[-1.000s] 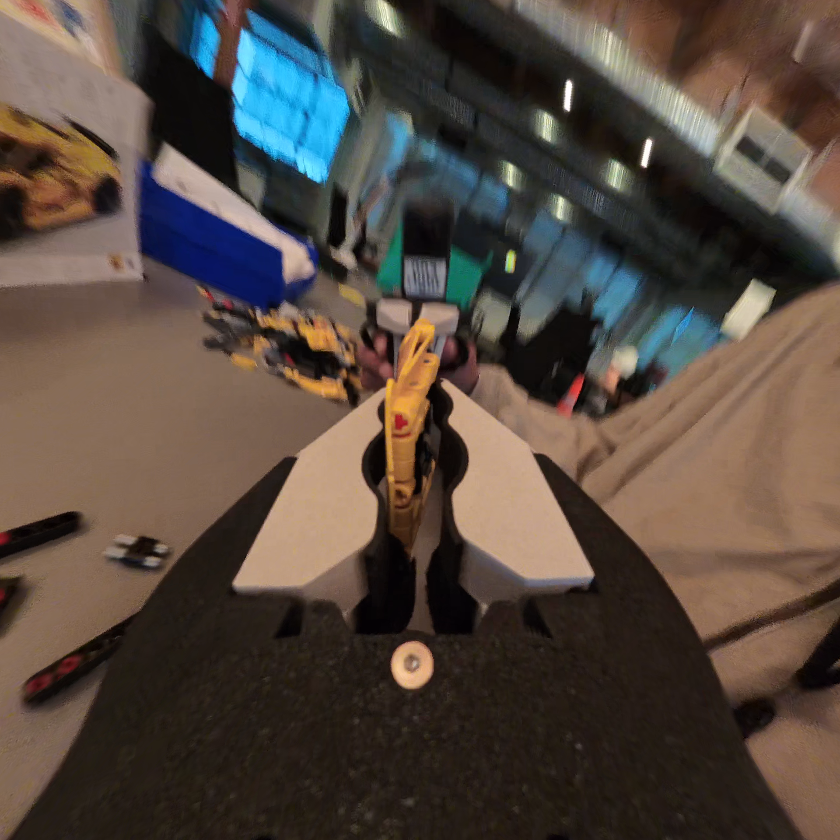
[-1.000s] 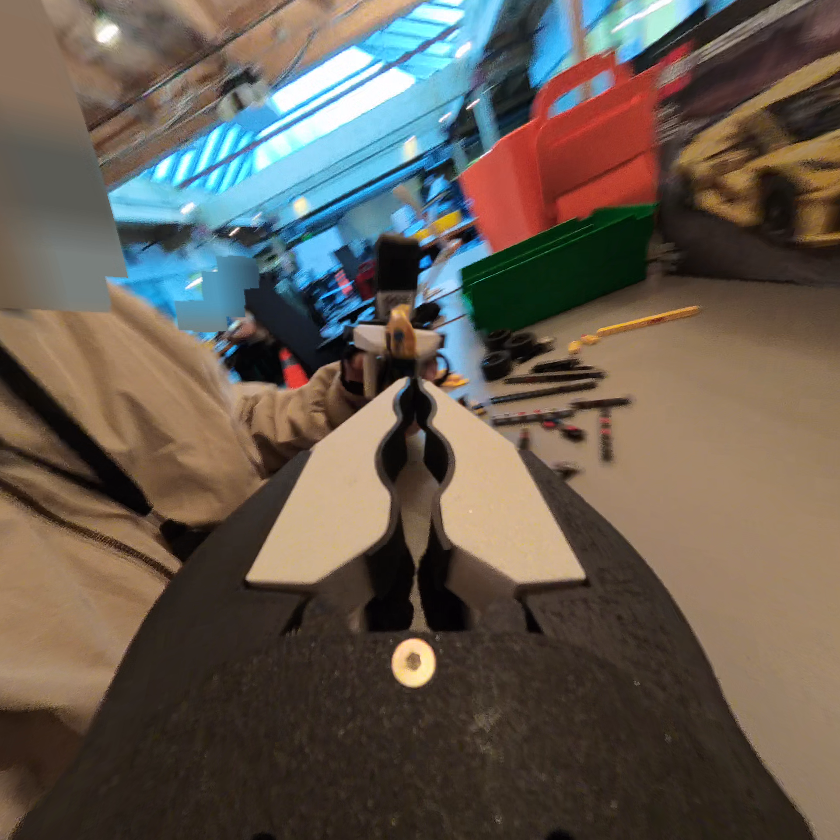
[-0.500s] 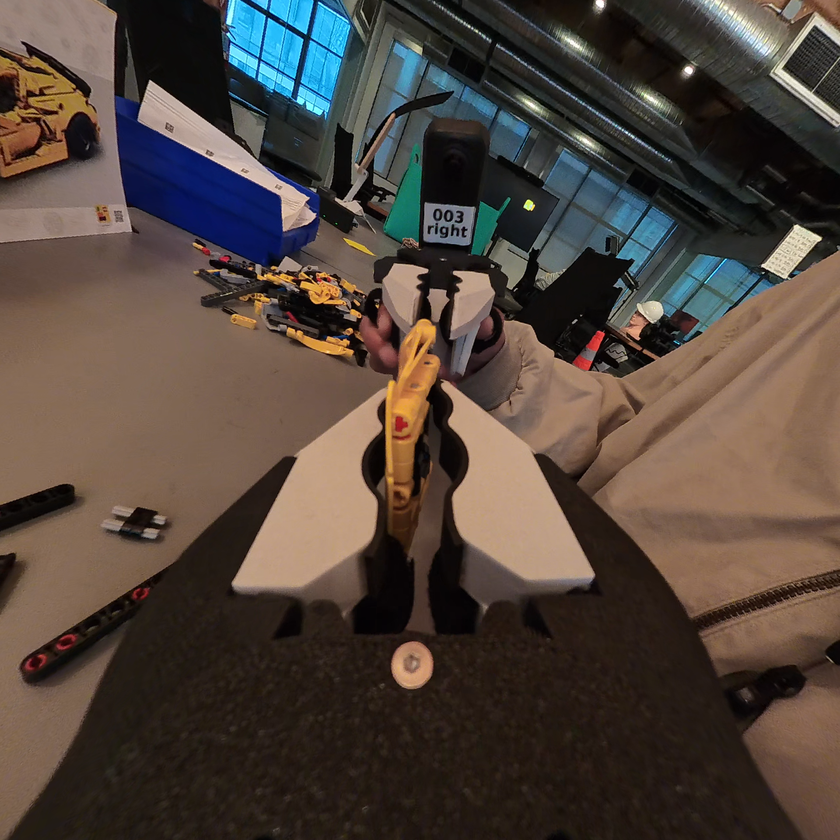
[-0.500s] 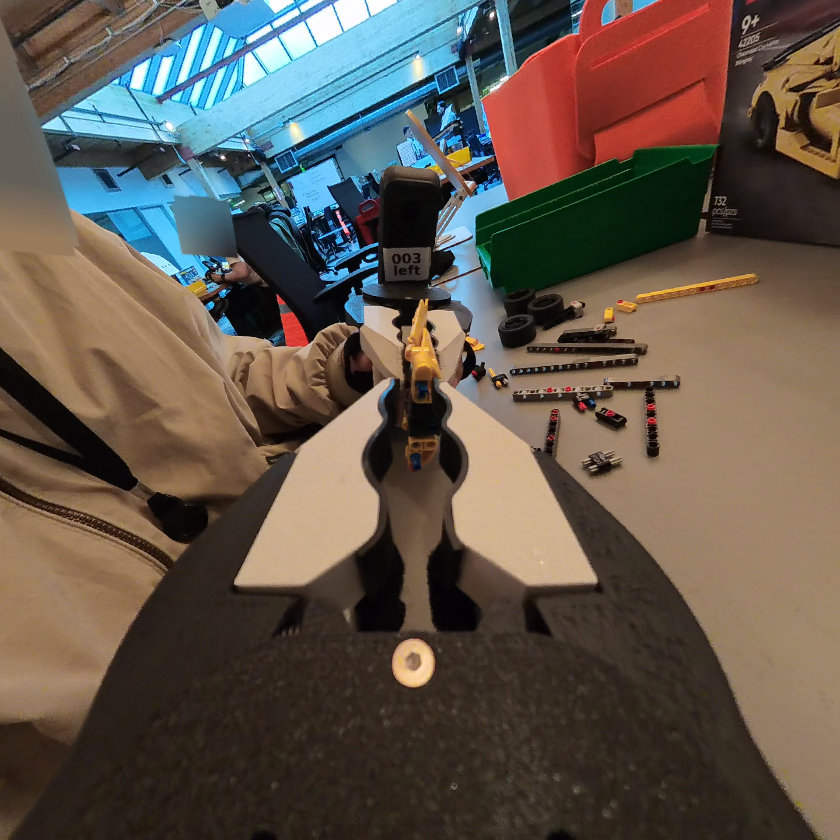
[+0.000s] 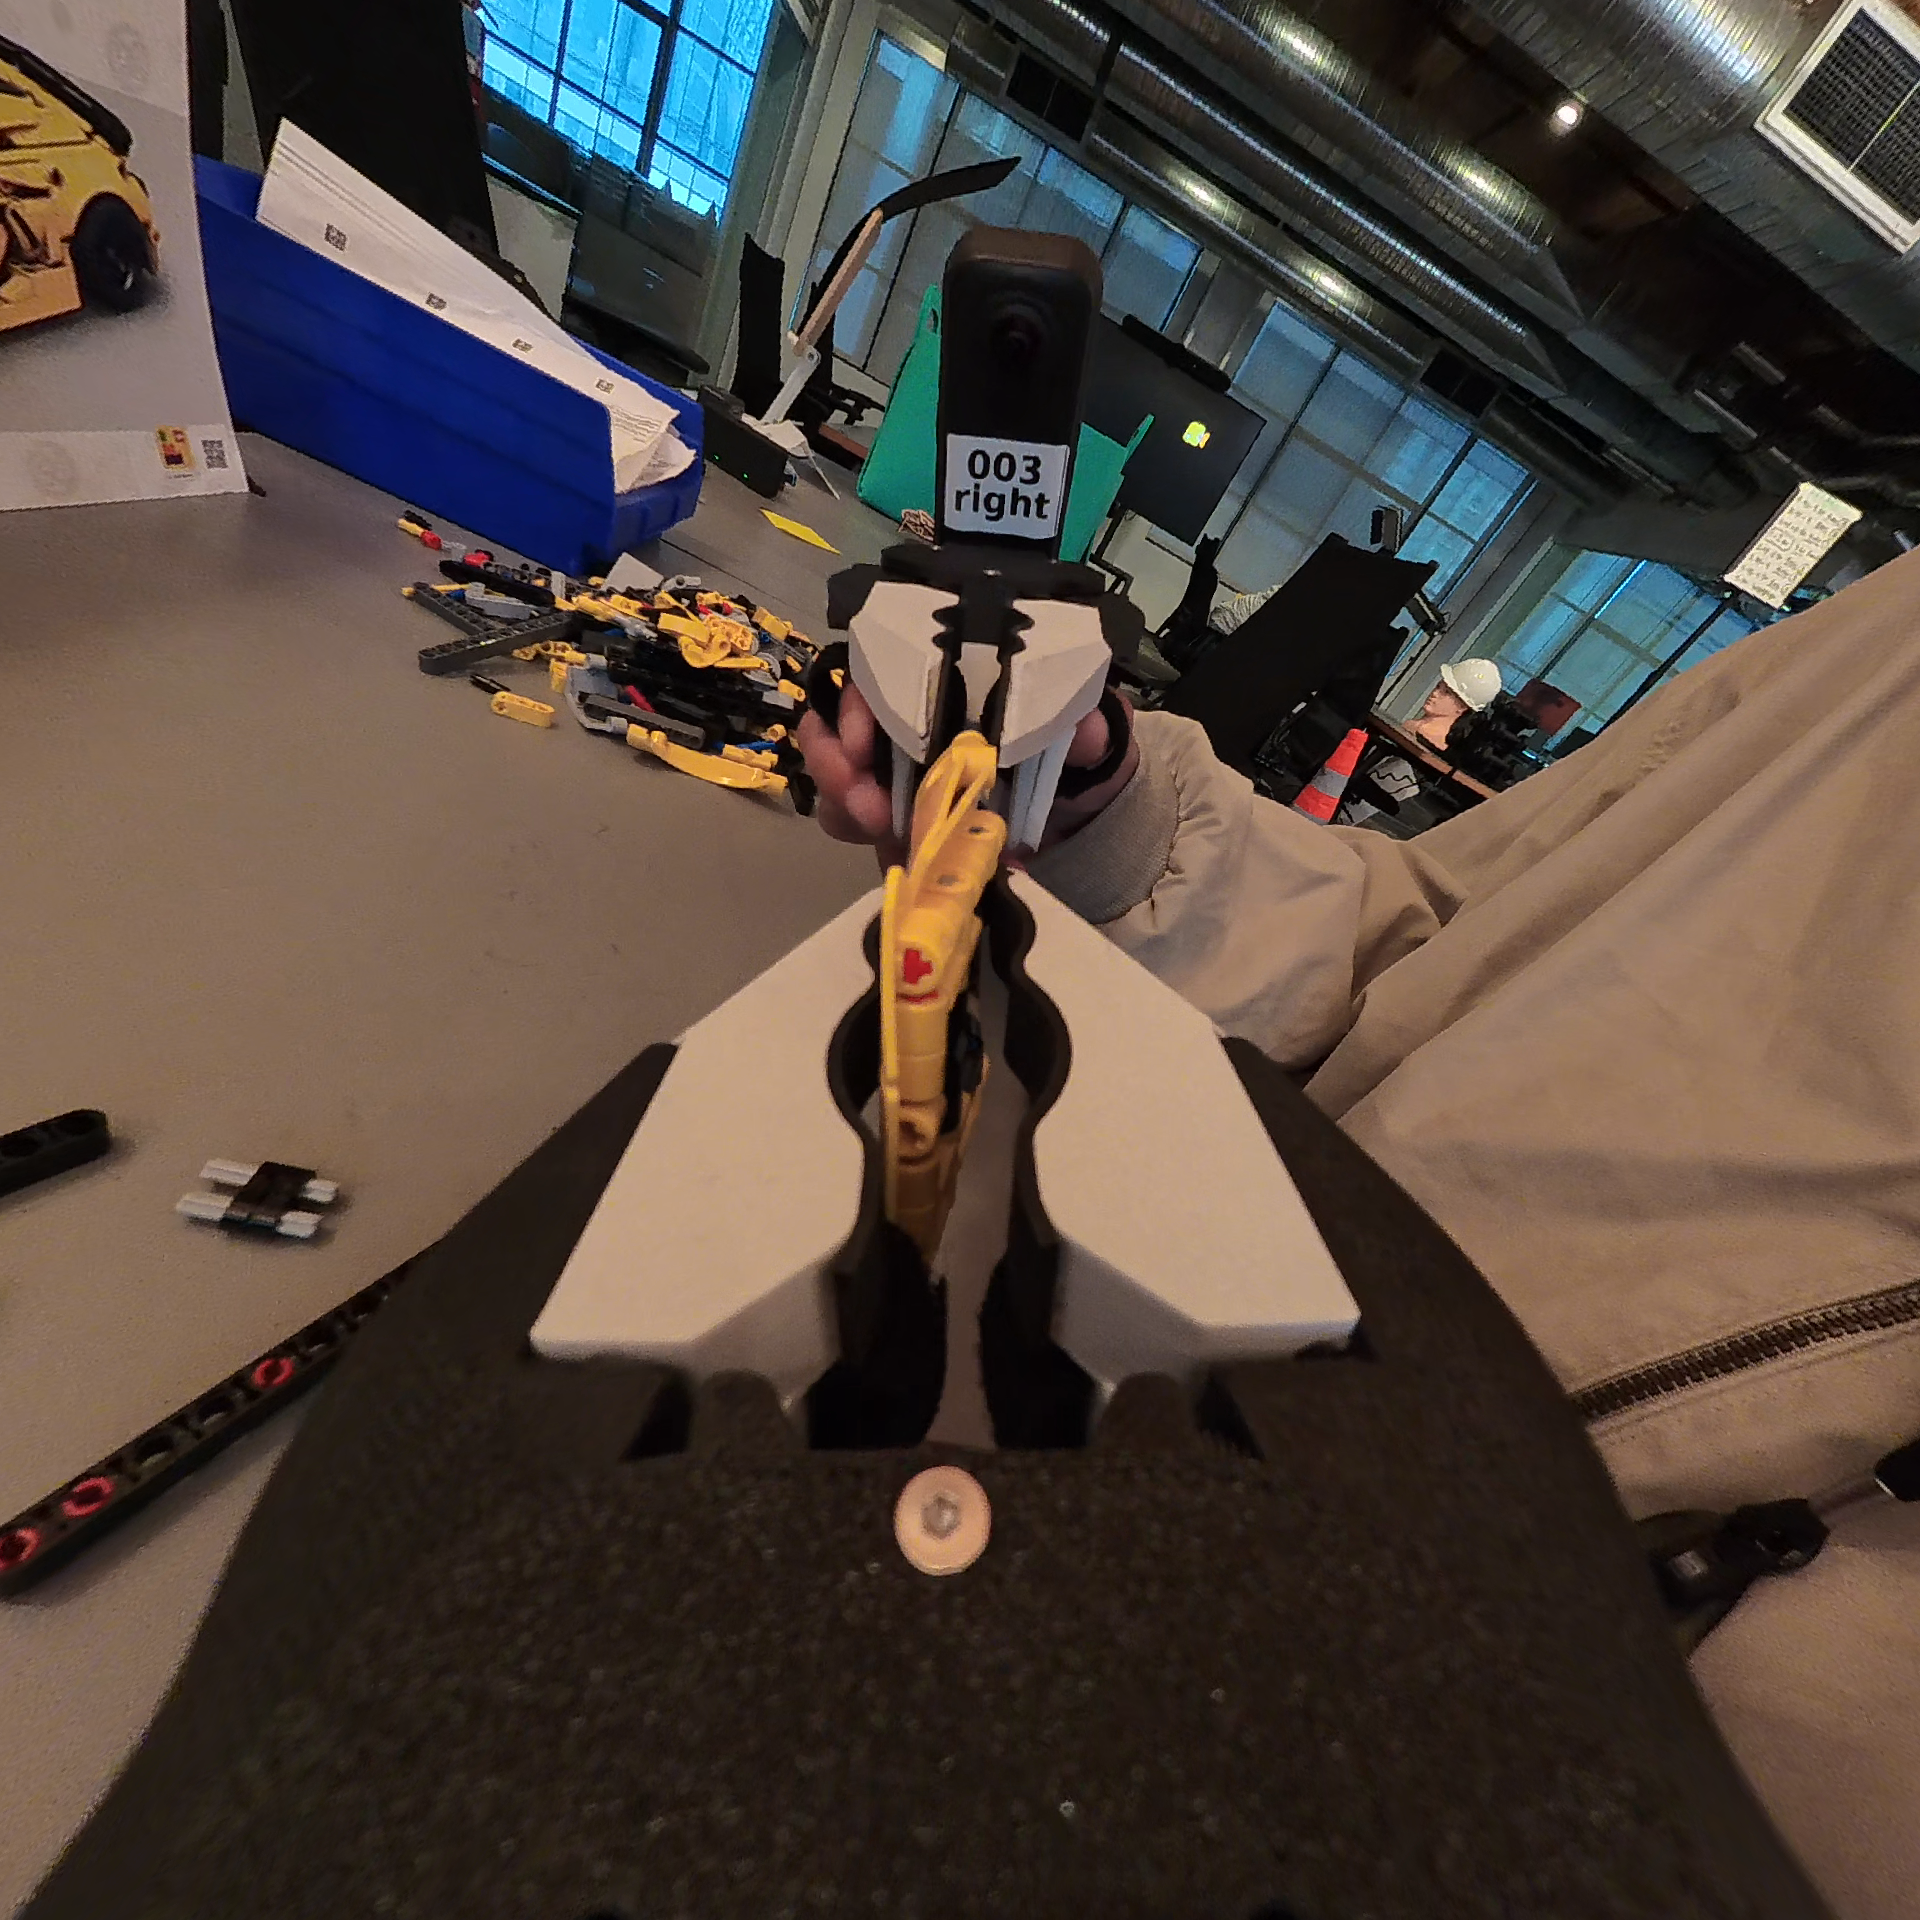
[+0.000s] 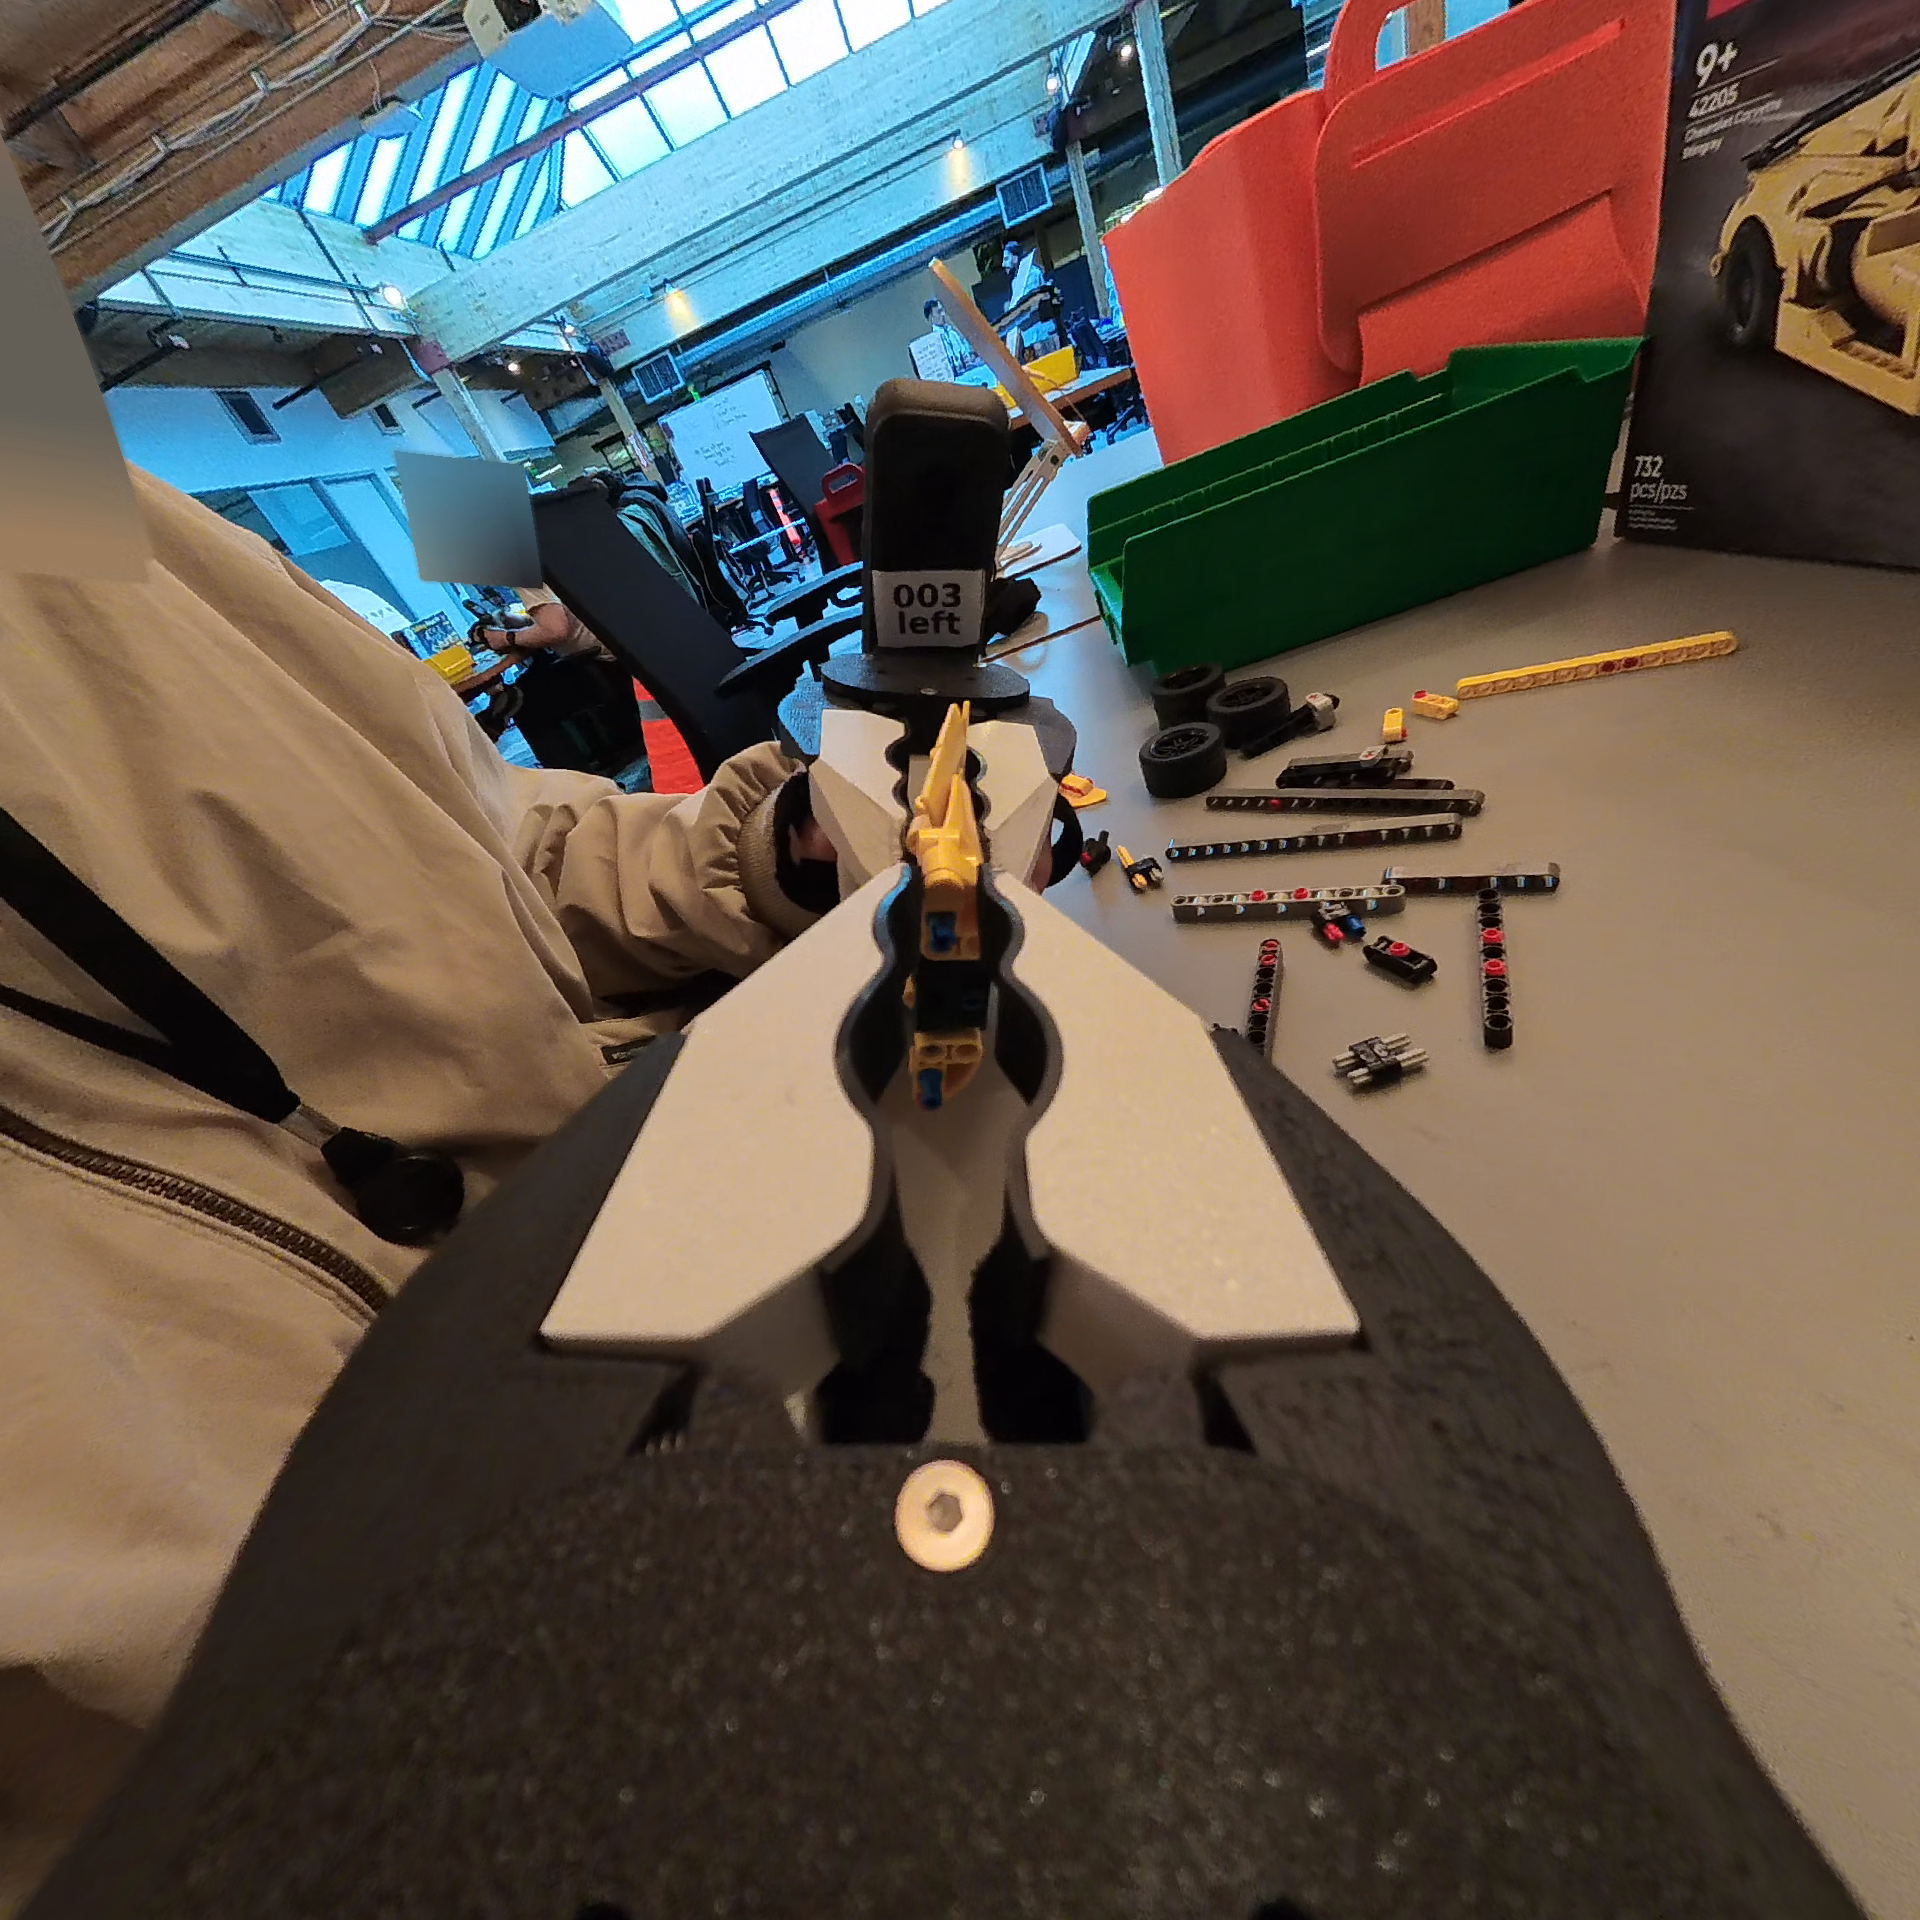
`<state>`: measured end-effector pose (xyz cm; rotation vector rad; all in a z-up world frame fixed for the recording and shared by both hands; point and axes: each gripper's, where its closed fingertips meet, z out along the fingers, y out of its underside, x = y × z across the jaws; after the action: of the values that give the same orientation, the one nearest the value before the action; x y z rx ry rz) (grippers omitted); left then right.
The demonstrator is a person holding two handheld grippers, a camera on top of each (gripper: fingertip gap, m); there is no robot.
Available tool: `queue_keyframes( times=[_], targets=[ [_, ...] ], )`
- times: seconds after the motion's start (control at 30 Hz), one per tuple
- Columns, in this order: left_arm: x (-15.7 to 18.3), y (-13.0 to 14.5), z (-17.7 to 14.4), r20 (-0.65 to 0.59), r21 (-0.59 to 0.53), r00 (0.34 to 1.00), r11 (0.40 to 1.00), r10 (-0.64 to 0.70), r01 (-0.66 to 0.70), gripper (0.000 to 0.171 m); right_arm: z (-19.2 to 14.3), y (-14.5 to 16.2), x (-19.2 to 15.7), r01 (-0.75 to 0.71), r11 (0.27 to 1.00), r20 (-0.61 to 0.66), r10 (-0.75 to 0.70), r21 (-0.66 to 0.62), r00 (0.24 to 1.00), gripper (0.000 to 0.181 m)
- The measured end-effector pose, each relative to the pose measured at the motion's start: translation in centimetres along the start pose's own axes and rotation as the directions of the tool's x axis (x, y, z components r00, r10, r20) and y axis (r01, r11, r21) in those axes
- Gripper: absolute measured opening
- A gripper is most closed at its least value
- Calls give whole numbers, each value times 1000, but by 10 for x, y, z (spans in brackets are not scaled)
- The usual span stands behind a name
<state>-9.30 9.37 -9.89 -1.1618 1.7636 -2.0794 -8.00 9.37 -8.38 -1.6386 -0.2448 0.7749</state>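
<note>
A yellow building-brick assembly (image 5: 923,997) with black and blue parts is held in the air between both grippers, which face each other. My left gripper (image 5: 940,904) is shut on one end of it. The other end, yellow with black and blue pins (image 6: 943,987), sits between the fingers of my right gripper (image 6: 940,904), which is closed on it. The right gripper also shows in the left wrist view (image 5: 971,727), and the left gripper in the right wrist view (image 6: 940,800). A person in a beige jacket (image 5: 1558,1039) holds both.
On the grey table (image 5: 312,883) lie a pile of yellow and black parts (image 5: 665,665), a blue bin (image 5: 416,395), black beams (image 5: 156,1455) and a set box (image 5: 83,260). The right wrist view shows a green bin (image 6: 1351,520), an orange container (image 6: 1403,208), wheels (image 6: 1205,717), beams (image 6: 1340,831). Both grippers' tips are close together, under 4 cm apart.
The right gripper was shut and empty a second ago. It came closer, opened, and now has the free end of the yellow assembly between its fingers. The left gripper kept its hold.
</note>
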Motion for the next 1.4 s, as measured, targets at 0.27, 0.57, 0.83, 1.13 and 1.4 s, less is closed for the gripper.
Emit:
queue_keyframes(
  times=[0.27,0.57,0.83,1.13,1.4],
  targets=[
    [0,0,0,-6,5,1000,1000,-20,20,15,0,0,0,17,1000,-3,-17,5,1000,9],
    [3,-7,-2,-44,46,997,996,-70,72,15,0,-6,-3,80,996,-10,-80,33,997,6],
    [-26,-44,-49,-6,310,985,937,-171,164,14,-51,-23,21,-4,993,-68,13,121,998,6],
    [-18,-36,-31,-66,251,975,942,-212,222,15,-231,20,139,-137,912,-838,-286,-387,465,7],
    [-20,-33,-28,-124,232,948,920,-294,316,15,-271,51,148,-253,882,-877,-284,-397,386,23]
  ],
)
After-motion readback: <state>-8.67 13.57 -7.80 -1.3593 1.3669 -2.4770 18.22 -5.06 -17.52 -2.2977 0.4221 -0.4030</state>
